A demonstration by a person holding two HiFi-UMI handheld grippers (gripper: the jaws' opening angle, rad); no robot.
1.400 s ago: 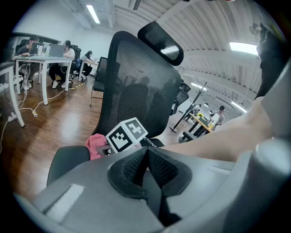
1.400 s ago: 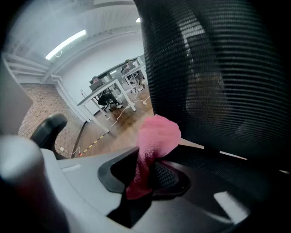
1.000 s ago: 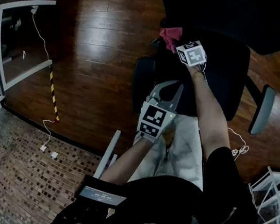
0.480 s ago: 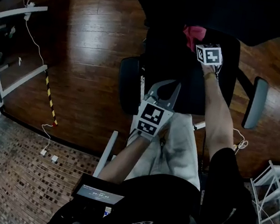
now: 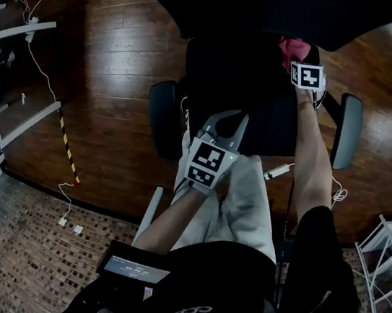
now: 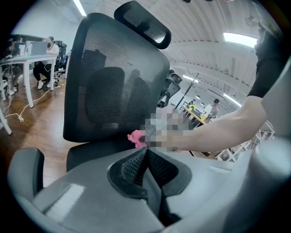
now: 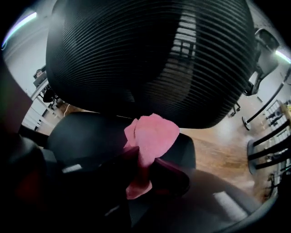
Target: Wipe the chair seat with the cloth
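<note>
Clamping the pink cloth [image 7: 152, 132], the right claw [image 5: 298, 58] sits upper right, at the rear of the chair seat [image 5: 243, 86]; most of the seat lies lower left. The left claw [image 6: 146, 152] is pressed together, empty.

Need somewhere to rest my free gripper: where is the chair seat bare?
The chair seat is bare across its left and middle, from the left armrest to the pink cloth. Crowded: back right, where the right gripper holds the cloth by the mesh backrest.

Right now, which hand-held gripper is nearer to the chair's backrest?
Right. The right hand-held gripper holds the pink cloth at the seat's rear, close to the backrest. The left hand-held gripper, shut and empty, is at the seat's front edge.
</note>
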